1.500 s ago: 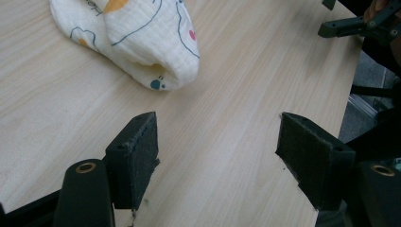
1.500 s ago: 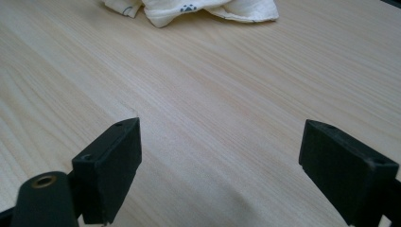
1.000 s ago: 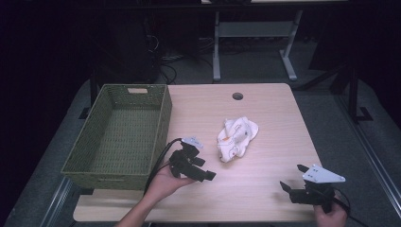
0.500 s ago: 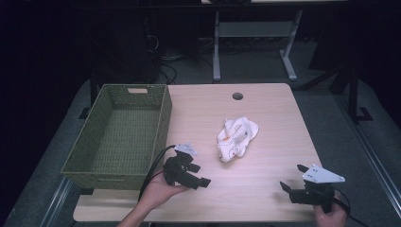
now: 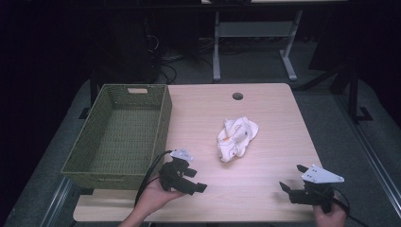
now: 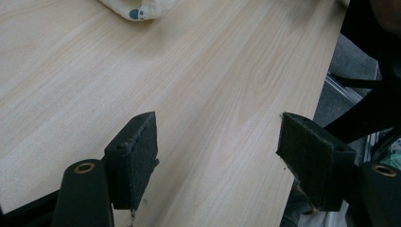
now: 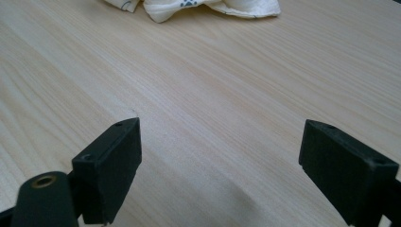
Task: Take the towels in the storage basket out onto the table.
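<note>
A: Pale rectangular wooden table (image 5: 265, 189), seen from above against dark surroundings. At the left edge, large olive-green woven rectangular basket (image 5: 118, 137), nothing inside.

B: And the cloth?

A: Crumpled cream-white cloth with small printed marks (image 5: 236, 138), near the table's middle, right of the basket, touching neither tool.

B: Relative to the tools?

A: Left black two-jaw gripper (image 5: 195, 179), held in a hand (image 5: 153, 198) at the near edge beside the basket's front corner, nearer the camera than the cloth and to its left, apart from it. Right black gripper with grey three-cornered plate (image 5: 289, 182), at the near right corner, well apart from the cloth, jaws aimed toward the left.

B: Jaws?

A: Both sets spread wide, gripping nothing, bare tabletop between the pads (image 6: 137, 156) in the left gripper view and likewise in the right gripper view (image 7: 215, 161).

B: Anything cut off or unclear?

A: Cloth clipped by the top edge in both gripper views: a rounded scrap with a blue-grey mark (image 6: 139, 8), a folded strip (image 7: 198, 7). Print too small to read from above. Right hand (image 5: 331, 216) half out of frame at the bottom.
</note>
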`<state>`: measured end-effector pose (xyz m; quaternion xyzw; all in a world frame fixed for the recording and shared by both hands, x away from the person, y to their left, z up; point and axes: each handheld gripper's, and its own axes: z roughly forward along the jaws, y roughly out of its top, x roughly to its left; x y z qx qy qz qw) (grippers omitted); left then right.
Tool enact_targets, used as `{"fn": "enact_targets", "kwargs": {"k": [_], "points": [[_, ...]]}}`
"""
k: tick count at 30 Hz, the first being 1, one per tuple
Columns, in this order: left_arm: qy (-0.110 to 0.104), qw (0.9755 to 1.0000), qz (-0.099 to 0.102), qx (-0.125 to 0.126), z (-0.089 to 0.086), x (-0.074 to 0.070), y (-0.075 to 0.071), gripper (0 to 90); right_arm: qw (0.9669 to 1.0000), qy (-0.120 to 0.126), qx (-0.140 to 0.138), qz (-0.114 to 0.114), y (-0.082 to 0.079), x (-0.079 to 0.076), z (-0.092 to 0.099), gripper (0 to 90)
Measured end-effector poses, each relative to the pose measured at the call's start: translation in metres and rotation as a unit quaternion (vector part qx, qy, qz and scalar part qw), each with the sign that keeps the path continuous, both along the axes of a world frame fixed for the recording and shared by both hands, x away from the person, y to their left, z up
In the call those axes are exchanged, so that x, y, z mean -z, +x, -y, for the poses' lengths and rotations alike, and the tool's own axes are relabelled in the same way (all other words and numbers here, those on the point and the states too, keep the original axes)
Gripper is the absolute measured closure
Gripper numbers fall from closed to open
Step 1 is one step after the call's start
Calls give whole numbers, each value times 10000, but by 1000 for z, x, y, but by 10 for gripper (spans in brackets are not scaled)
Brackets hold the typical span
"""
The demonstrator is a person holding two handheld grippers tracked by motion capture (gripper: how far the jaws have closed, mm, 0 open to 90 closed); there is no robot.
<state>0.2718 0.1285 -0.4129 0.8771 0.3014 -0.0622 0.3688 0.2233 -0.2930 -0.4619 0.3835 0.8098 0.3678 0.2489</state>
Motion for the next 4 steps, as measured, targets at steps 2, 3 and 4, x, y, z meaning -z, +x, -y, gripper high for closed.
{"fn": "enact_targets", "kwargs": {"k": [2,3,4], "points": [[-74,9999,95,17,-1,1,-4,287,10000,19,7,8,-1,0,-1,135],[-44,9998,158,56,-2,1,-6,286,10000,35,-9,15,-1,-1,-1,135],[-63,9997,209,57,-3,3,-8,284,10000,38,-27,24,-1,-1,-1,135]]}}
